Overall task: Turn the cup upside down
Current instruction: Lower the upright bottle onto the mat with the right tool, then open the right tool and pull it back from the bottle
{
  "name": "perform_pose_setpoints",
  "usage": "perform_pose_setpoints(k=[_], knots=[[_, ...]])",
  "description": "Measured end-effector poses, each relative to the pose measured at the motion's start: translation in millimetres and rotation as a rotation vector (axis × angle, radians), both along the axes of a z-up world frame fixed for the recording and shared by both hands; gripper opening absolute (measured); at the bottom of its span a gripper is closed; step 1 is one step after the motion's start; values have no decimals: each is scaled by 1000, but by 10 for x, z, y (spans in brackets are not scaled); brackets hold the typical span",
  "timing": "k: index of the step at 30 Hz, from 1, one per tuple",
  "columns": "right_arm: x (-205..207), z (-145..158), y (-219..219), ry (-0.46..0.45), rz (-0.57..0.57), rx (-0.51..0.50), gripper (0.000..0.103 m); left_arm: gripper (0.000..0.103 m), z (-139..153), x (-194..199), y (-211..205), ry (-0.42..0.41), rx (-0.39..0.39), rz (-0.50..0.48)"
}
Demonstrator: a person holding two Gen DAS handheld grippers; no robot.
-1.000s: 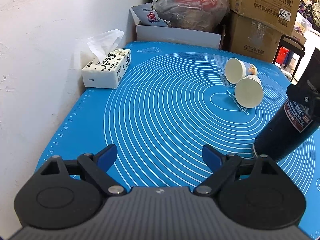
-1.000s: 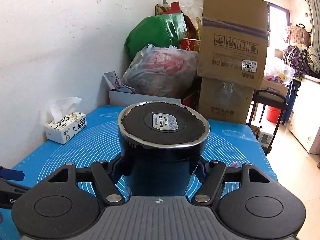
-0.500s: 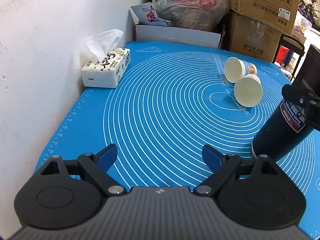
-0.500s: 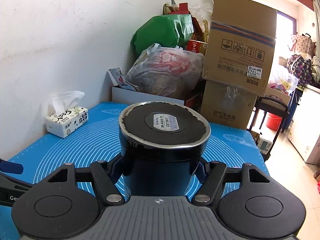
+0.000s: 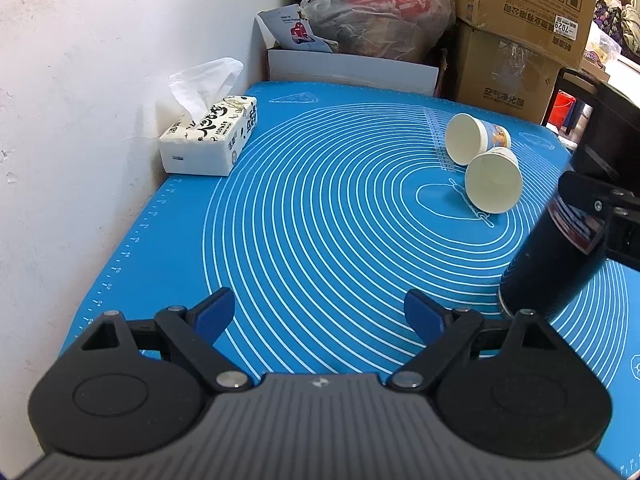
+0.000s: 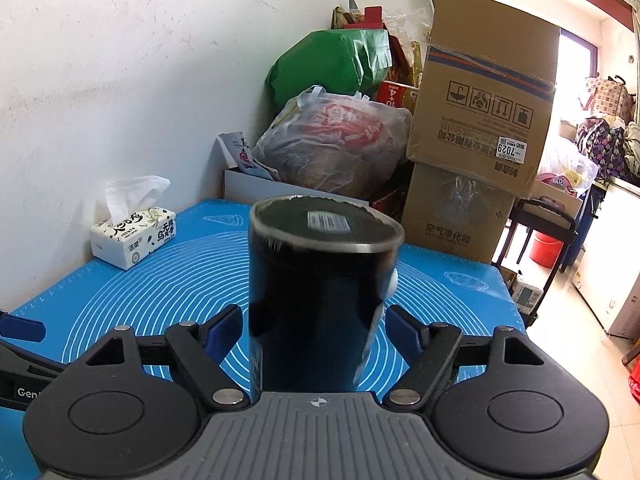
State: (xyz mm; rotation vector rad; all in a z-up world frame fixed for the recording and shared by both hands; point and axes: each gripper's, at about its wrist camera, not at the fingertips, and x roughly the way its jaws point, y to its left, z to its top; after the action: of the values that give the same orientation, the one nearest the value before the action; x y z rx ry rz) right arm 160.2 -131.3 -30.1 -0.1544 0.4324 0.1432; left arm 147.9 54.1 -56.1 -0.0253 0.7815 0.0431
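Observation:
A dark blue metal cup [image 6: 320, 300] stands upside down on the blue mat [image 6: 168, 280], its base with a label facing up. My right gripper [image 6: 316, 328] is open, its blue pads apart on either side of the cup with gaps showing. In the left wrist view the cup [image 5: 556, 264] stands at the right with the right gripper around its upper part. My left gripper [image 5: 320, 316] is open and empty, low over the mat's near edge.
Two paper cups [image 5: 494, 184] lie on their sides at the mat's far right. A tissue box [image 5: 208, 140] sits against the white wall at left. Cardboard boxes [image 6: 480, 120] and bags [image 6: 332, 152] stand behind the table.
My right gripper has opened and let go of the dark cup, which now stands on the mat. The right gripper has drawn back a little. The left gripper has not moved.

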Motion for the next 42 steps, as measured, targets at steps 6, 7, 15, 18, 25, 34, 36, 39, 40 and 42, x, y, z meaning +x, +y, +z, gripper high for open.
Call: perform_pose_setpoints(k=[6, 7, 15, 18, 25, 34, 36, 39, 40, 42], knots=[[-12, 2, -23, 5, -6, 7, 81, 91, 25, -13, -1, -4, -3, -3], [-18, 4, -29, 6, -6, 10, 81, 91, 31, -16, -5, -5, -2, -4], [-134, 56, -56, -1, -1, 22, 85, 91, 147, -183, -72, -33, -6, -25], [-235, 94, -84, -10, 0, 32, 86, 91, 210, -285, -118, -48, -1, -40], [-651, 198, -241, -12, -8, 74, 88, 91, 366, -636, -301, -80, 4, -86], [-1309, 202, -590, 53, -57, 151, 88, 92, 457, -1121, -534, -103, -5, -144], [-1435, 184, -646, 63, -72, 153, 88, 92, 467, -1226, -569, -107, -6, -149], [-1600, 154, -720, 88, -85, 162, 88, 92, 477, -1378, -616, -117, 3, -159], [-1649, 143, -743, 95, -88, 165, 88, 92, 477, -1418, -628, -119, 7, -163], [-1741, 120, -778, 106, -91, 169, 88, 92, 477, -1496, -650, -120, 13, -173]])
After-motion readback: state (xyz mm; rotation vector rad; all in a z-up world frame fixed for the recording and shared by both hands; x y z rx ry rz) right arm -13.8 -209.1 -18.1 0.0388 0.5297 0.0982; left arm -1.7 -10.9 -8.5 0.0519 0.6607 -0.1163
